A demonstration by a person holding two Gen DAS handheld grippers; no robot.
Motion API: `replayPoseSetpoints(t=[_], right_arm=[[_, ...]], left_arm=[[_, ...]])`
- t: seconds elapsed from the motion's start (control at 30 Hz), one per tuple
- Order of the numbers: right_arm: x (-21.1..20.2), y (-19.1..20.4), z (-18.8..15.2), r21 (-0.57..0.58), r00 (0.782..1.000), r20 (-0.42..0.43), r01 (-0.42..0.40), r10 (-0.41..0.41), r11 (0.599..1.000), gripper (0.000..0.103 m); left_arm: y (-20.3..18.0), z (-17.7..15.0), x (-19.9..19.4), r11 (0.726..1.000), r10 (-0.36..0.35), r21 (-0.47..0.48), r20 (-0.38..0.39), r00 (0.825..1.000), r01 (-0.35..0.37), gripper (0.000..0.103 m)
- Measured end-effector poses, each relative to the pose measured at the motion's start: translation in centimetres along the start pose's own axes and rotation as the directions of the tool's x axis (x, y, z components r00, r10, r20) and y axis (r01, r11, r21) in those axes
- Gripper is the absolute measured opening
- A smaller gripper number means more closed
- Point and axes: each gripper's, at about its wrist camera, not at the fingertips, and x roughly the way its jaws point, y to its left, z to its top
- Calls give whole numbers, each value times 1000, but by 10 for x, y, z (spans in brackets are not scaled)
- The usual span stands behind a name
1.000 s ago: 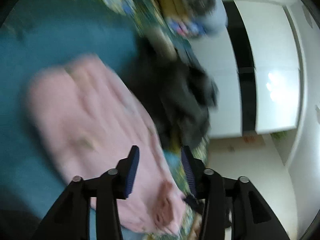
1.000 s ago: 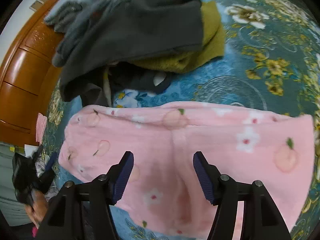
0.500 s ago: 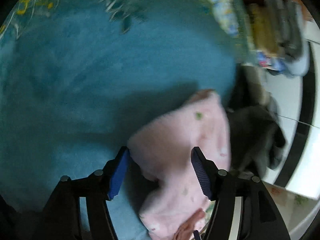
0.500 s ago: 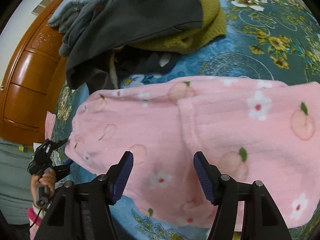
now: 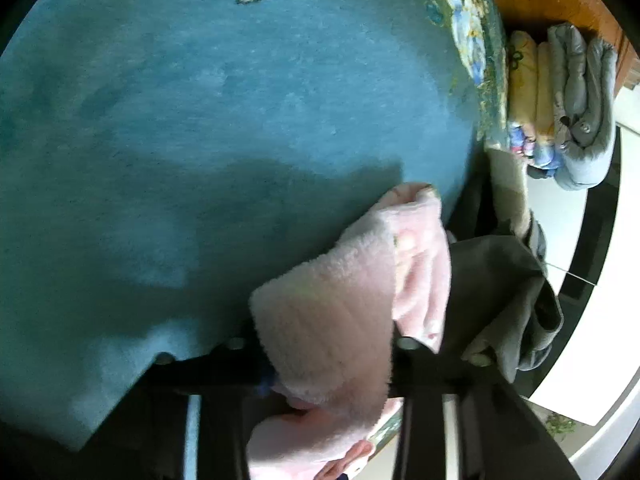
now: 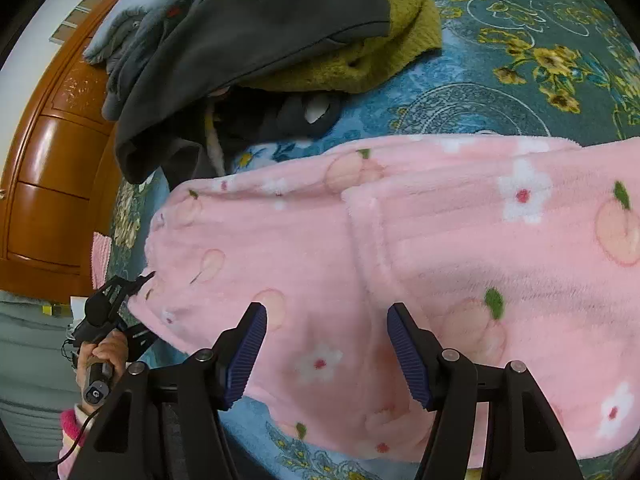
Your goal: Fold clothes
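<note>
A pink fleece garment printed with peaches and flowers lies spread across the teal blanket. In the left wrist view its corner bulges up between my fingers and hides both pads. My left gripper is closing its jaws on that corner. The right wrist view shows the same gripper in a hand at the garment's left edge. My right gripper hovers open just above the garment's middle, with nothing pinched between its blue pads.
A heap of dark grey and olive green clothes lies beyond the pink garment. Brown wooden furniture stands at the left. Folded clothes are stacked past the teal blanket, and a grey garment hangs off its edge.
My left gripper dropped and rolled onto the garment's corner, and its jaws narrowed around the fleece. My right gripper sank slightly closer to the garment, still open.
</note>
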Motion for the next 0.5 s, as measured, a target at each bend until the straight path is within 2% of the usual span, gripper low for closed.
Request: replayPoseSetpoints(t=[0.13,0.3,0.4,0.5], right_arm=[[-8,-2,-2,3,1000,10,-2,2,1000,67],[-23,-12,-8,11,999,39,-11,11,1000,67],[-25,-23,-13,31,999,48,-8,7,999,67],[-20,-35,-16,75,999,42,-32,29,997,67]], left_arm=[[-13,-7,-12,996,-23,82,57,998,18,22],[-33,-19,-53,977,-60,210,155,986,26,21],[-57,-34,-66,934,-8,352,198,980,-63,21],[-89,-64,-76,849,28,507,237,971,-148,22]])
